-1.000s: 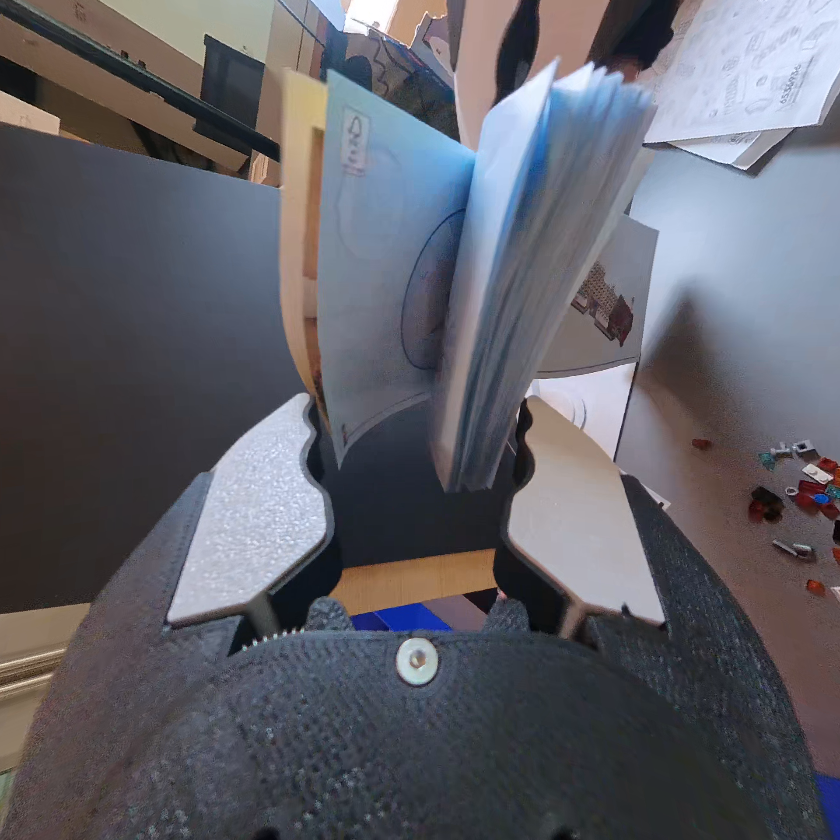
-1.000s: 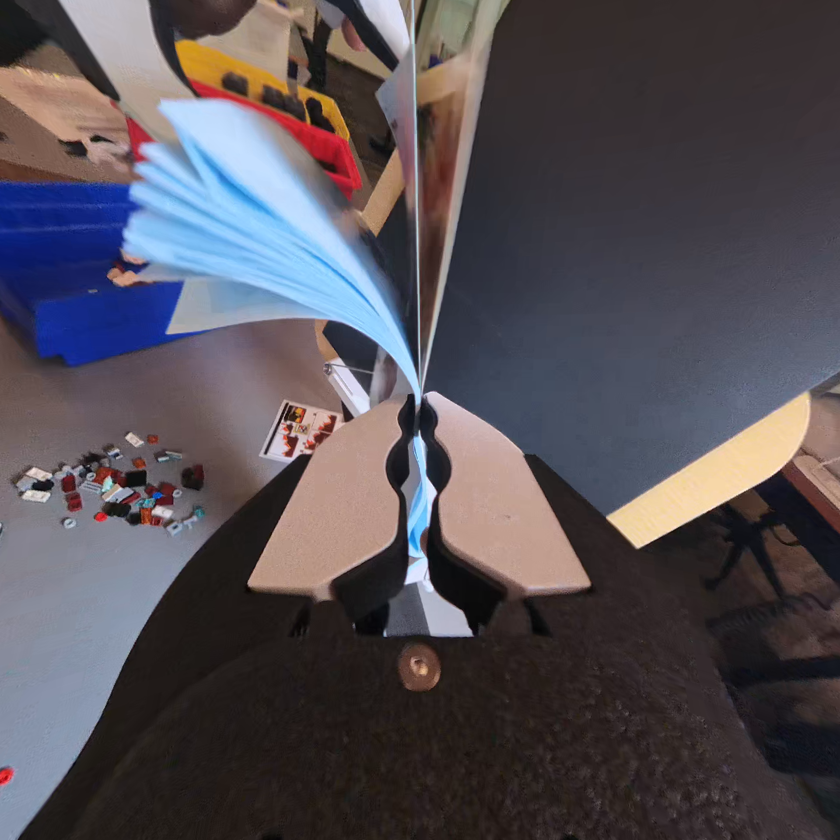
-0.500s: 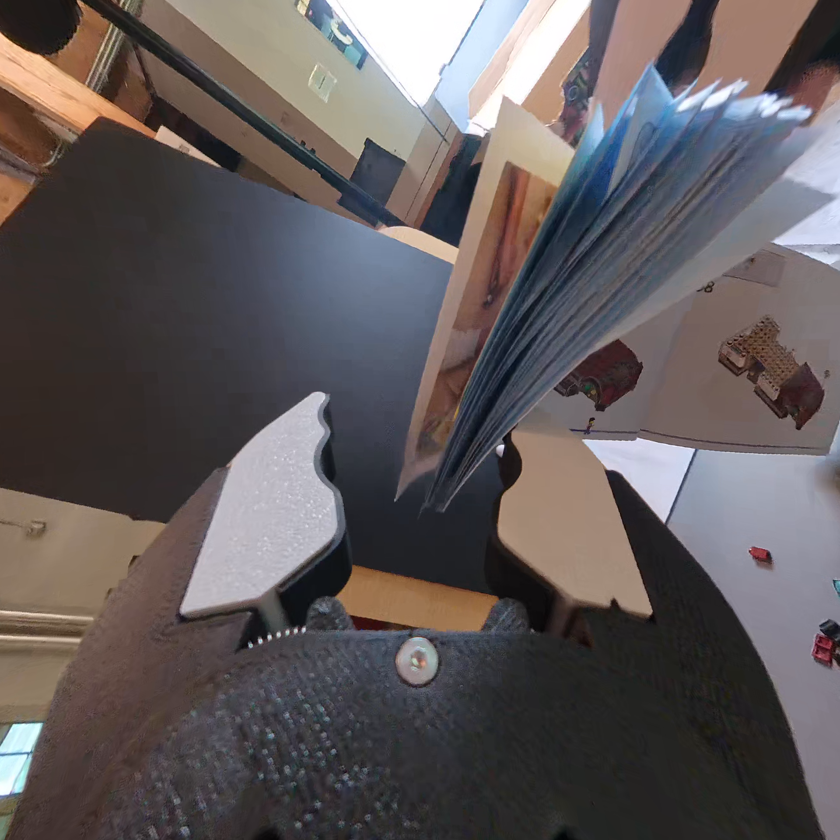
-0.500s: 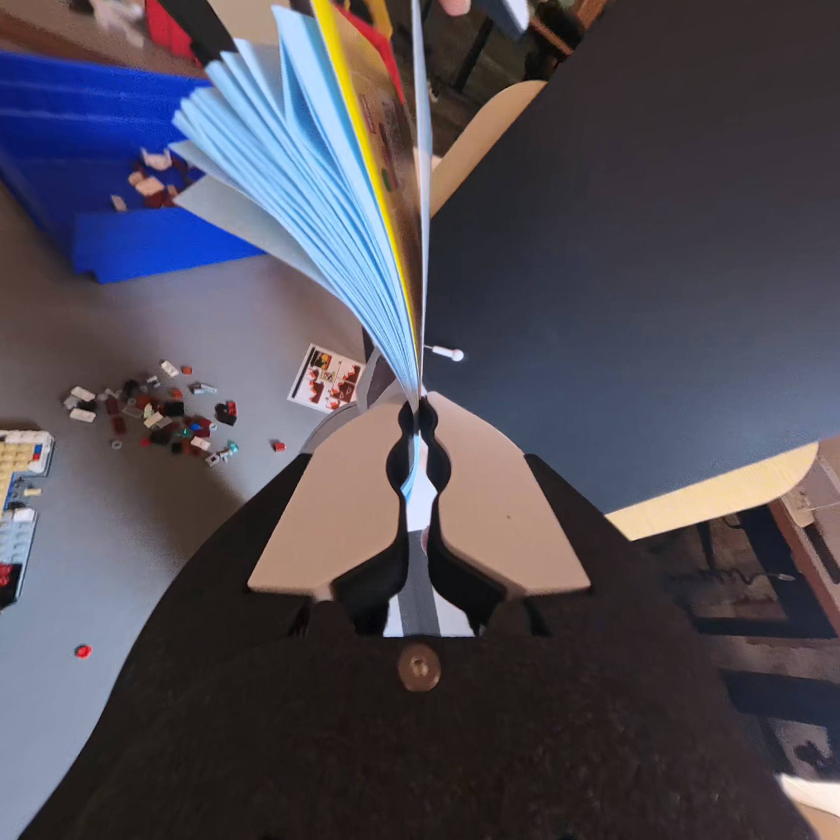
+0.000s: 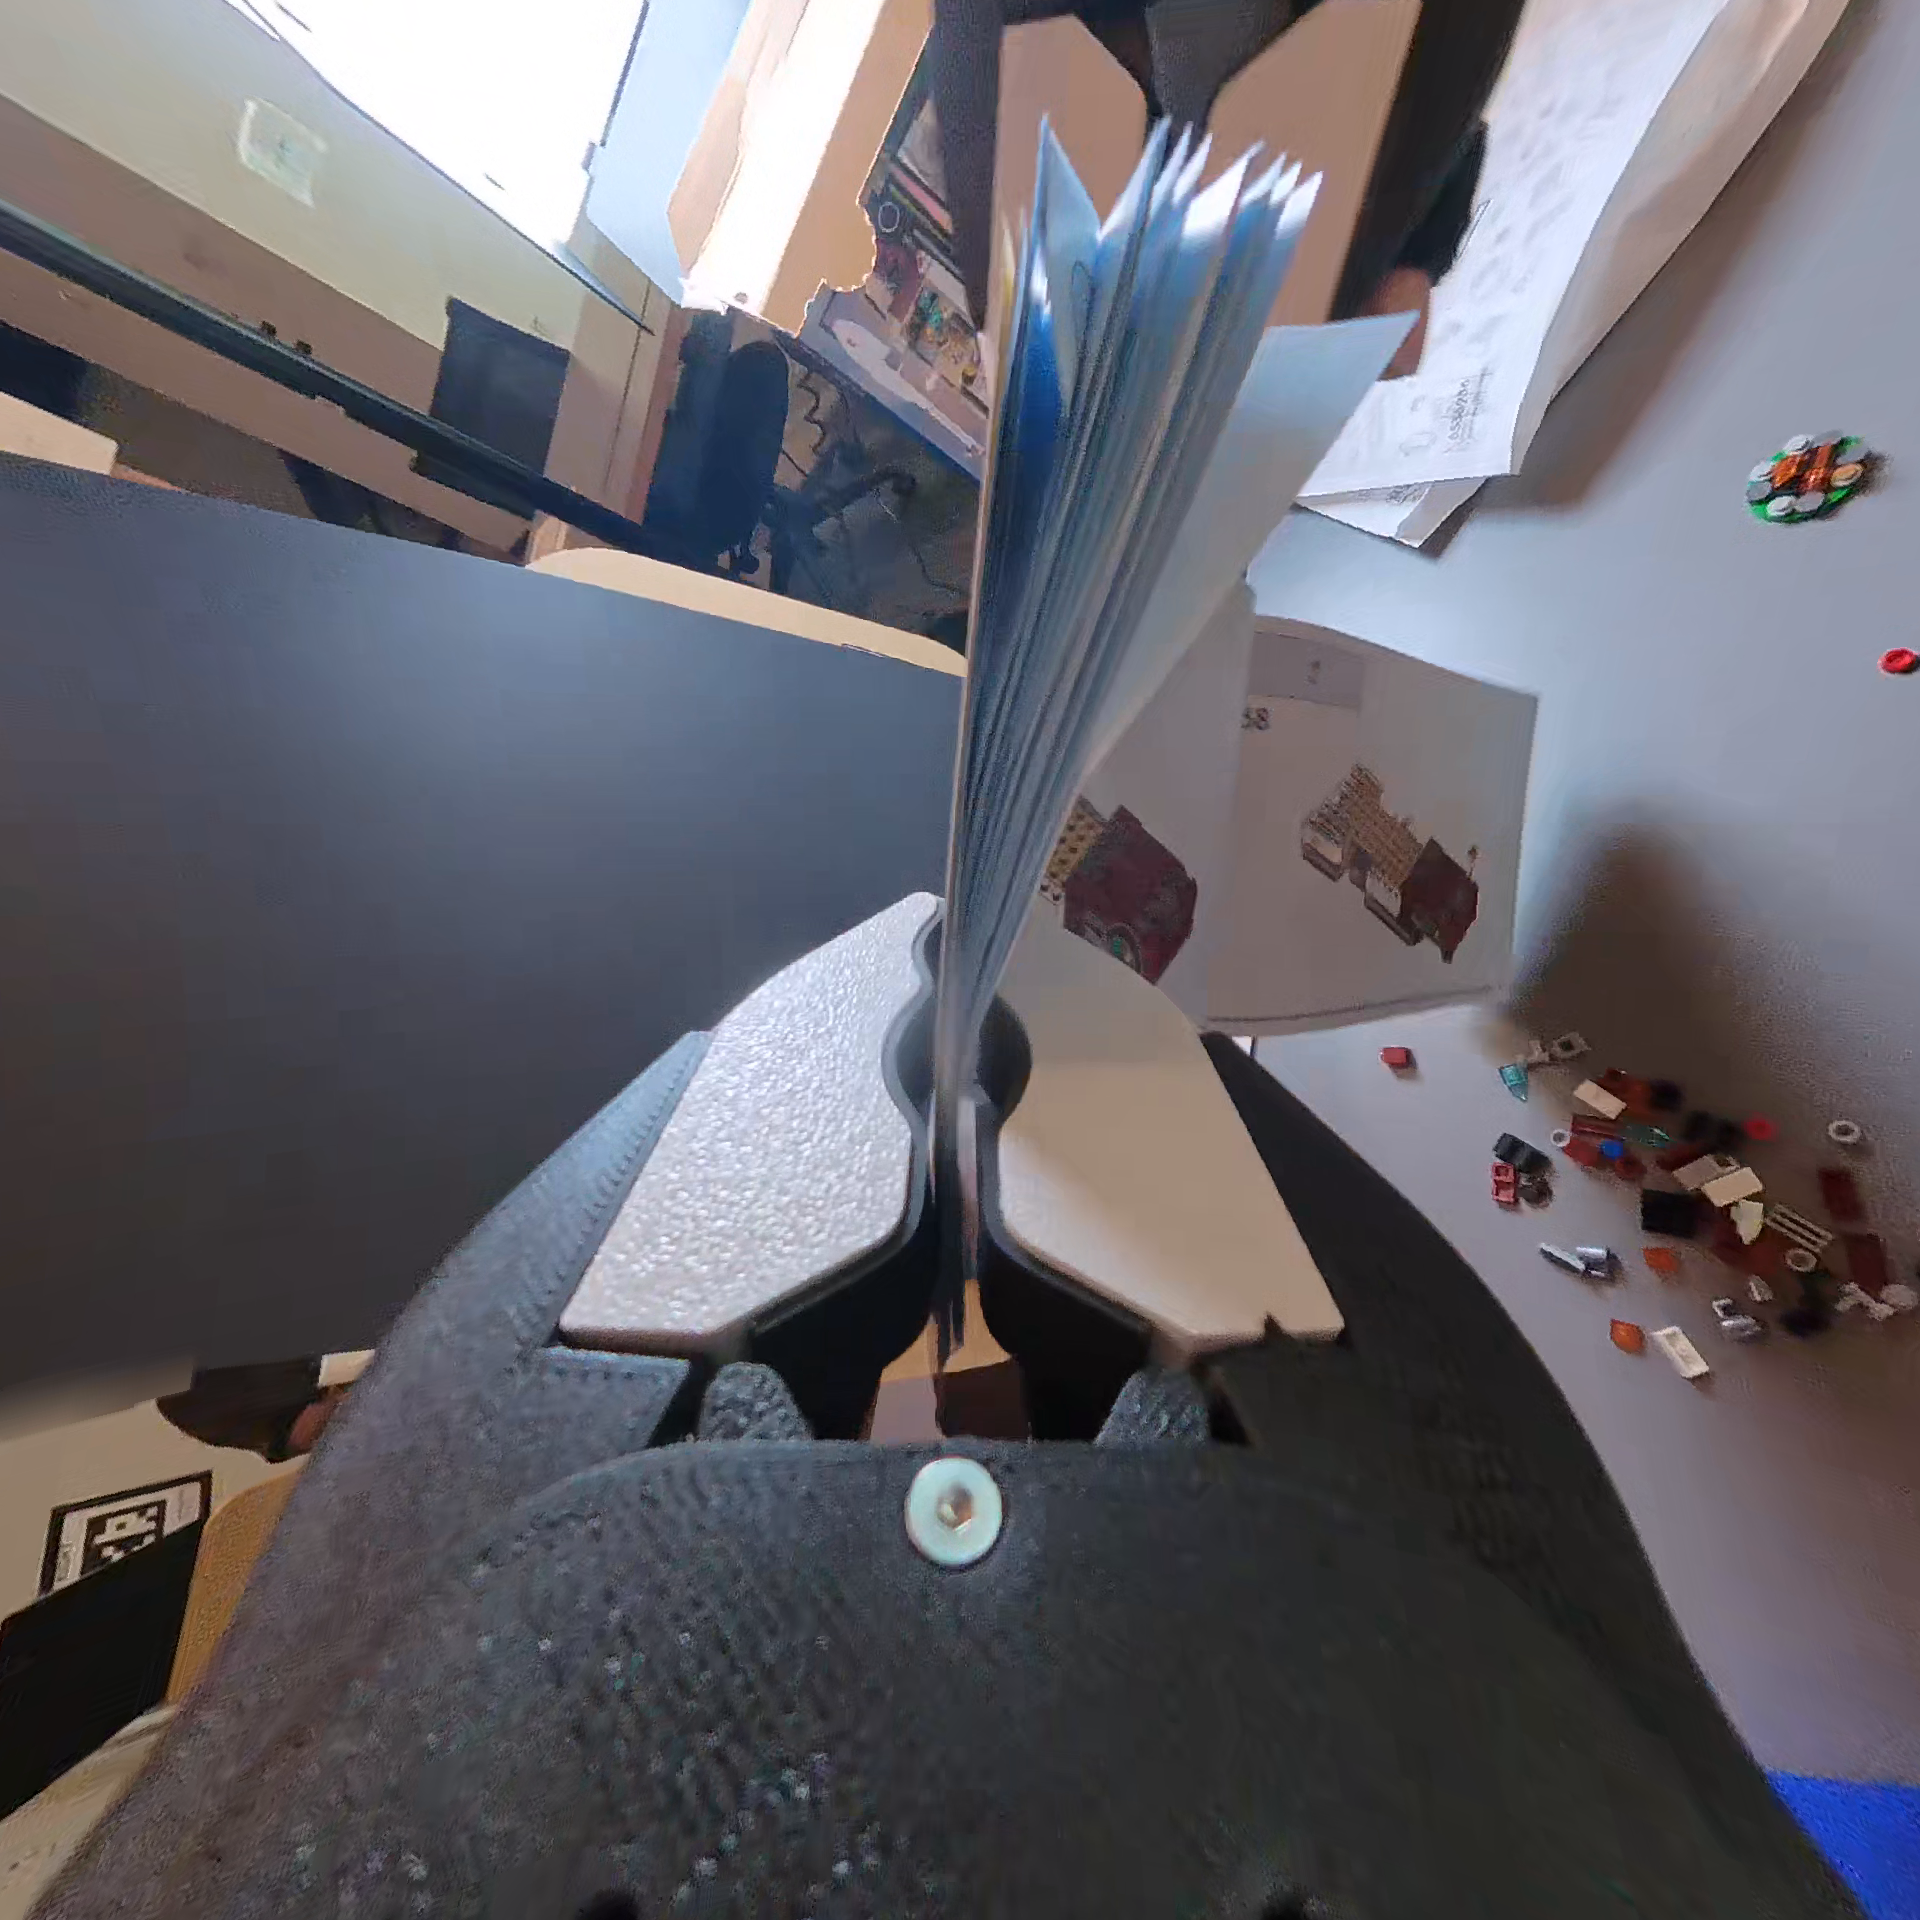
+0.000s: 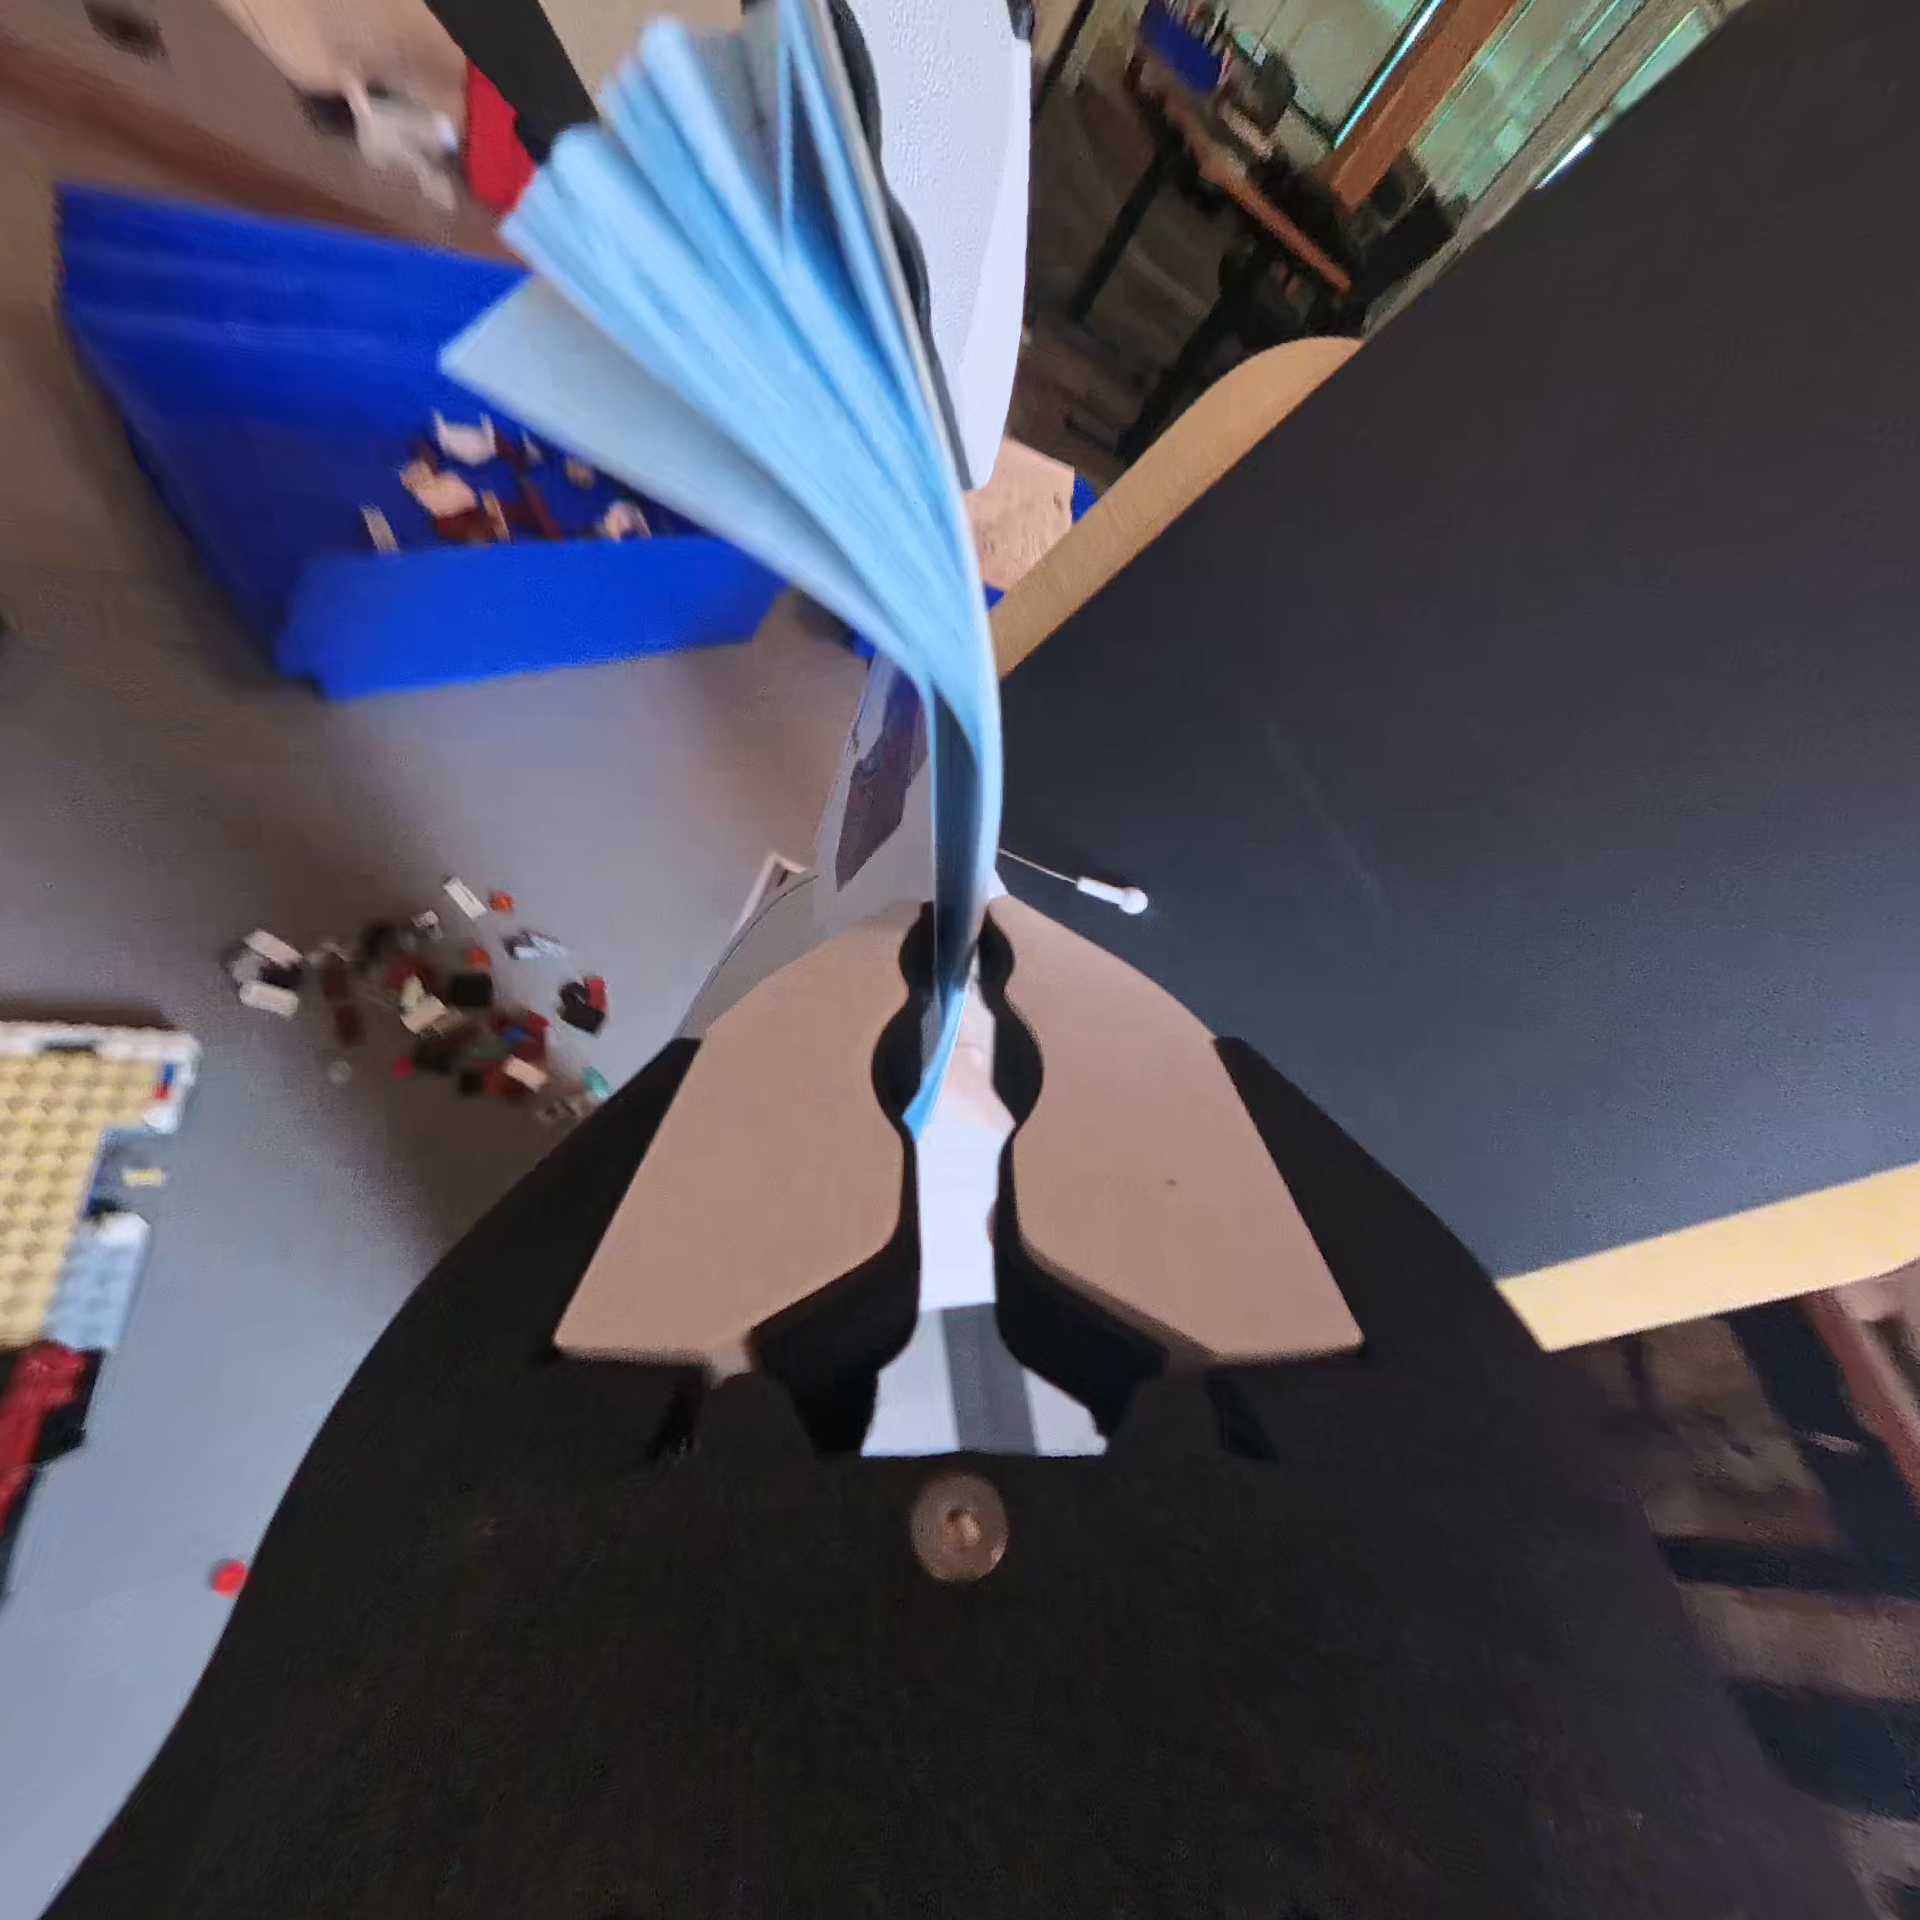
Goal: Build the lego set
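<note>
A booklet with light blue pages (image 5: 1091, 468) stands fanned out and upright between both grippers. My left gripper (image 5: 961, 935) is shut on a bundle of its pages, and both pads press on the paper. One loose page with printed pictures of brick buildings (image 5: 1371, 831) hangs to the right. In the right wrist view the same booklet (image 6: 779, 364) runs between the fingers of my right gripper (image 6: 956, 925). Those fingers stand slightly apart, with a narrow gap beside the pages, so they do not clamp them.
A large black board (image 5: 416, 831) with a wooden edge fills the left, and it also shows in the right wrist view (image 6: 1455, 727). Loose small bricks (image 5: 1714, 1195) lie on the grey table (image 5: 1714, 727). A blue bin (image 6: 416, 582), a partly built brick plate (image 6: 62, 1143) and paper sheets (image 5: 1558, 260) lie around. Across from one pair of fingers to the other is roughly 8 cm. The partly built brick plate (image 6: 62, 1143) is about 35 cm from both grippers' fingertips.
My left gripper went from wide open around the pages to shut on them. My right gripper, tightly shut on the pages before, has parted a little. Both views have swung.
</note>
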### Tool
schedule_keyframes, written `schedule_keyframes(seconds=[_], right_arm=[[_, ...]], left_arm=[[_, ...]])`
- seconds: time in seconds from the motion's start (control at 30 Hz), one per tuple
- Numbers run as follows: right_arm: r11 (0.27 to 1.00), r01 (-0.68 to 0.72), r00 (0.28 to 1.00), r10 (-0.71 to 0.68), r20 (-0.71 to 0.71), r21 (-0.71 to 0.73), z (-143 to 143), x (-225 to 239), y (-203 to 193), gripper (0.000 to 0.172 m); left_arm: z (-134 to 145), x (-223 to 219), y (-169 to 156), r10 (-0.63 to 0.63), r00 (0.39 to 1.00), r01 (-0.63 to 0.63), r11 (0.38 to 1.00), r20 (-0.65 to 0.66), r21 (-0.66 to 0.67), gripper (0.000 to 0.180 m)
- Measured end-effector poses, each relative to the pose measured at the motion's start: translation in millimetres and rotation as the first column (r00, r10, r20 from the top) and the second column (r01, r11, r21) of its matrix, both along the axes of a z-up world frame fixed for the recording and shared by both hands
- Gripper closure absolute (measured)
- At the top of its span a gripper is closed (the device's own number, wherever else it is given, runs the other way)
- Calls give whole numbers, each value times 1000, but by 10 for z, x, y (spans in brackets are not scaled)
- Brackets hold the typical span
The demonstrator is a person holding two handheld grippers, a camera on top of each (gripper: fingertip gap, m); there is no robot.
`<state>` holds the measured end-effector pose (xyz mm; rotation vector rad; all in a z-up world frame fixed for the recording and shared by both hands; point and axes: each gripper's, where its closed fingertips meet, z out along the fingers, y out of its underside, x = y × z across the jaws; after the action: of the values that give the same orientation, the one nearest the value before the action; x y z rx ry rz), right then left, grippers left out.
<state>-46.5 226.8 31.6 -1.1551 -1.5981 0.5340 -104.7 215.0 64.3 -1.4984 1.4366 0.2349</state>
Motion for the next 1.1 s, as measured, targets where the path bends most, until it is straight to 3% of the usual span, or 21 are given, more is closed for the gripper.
schedule_keyframes(seconds=[0.13, 0.2, 0.3, 0.43, 0.57, 0.63, 0.73, 0.87, 0.97, 1.1], right_arm=[[970, -13, 998, -5, -70, -244, -496, 115, 3, 108], [943, -23, 997, -5, -83, -333, -880, 93, -42, 94], [907, -38, 984, -38, -172, -420, -1210, -103, -173, 87], [810, -135, 941, -76, -330, -571, -1168, -367, -434, 84], [787, -154, 935, -79, -345, -598, -1164, -498, -636, 80], [784, -135, 941, -90, -327, -606, -1181, -495, -645, 90], [875, 119, 946, -243, -214, -470, -1348, -346, -268, 164], [907, 209, 965, -251, -73, -366, -1085, -3, 174, 168], [935, 321, 947, -316, 55, -153, -500, 297, 707, 168], [898, 394, 858, -435, 272, 195, 314, 333, 1349, 168]], left_arm=[[243, 12, -40, 45, 999, -44, 998, 25, -35, 178], [353, 1, -48, 77, 995, -75, 996, 58, -39, 178], [464, -40, -15, 130, 987, -127, 991, 99, -35, 178], [495, -114, 78, 213, 970, -209, 977, 120, -49, 178], [455, -174, 139, 269, 956, -263, 962, 114, -67, 178], [436, -199, 167, 283, 952, -276, 958, 115, -74, 178], [461, -216, 139, 273, 948, -258, 960, 162, -106, 178], [499, -479, 161, 288, 924, -264, 956, 251, -125, 178], [456, -788, 247, 310, 865, -257, 949, 394, -181, 178], [124, -1032, 454, 348, 775, -234, 933, 527, -273, 178]])
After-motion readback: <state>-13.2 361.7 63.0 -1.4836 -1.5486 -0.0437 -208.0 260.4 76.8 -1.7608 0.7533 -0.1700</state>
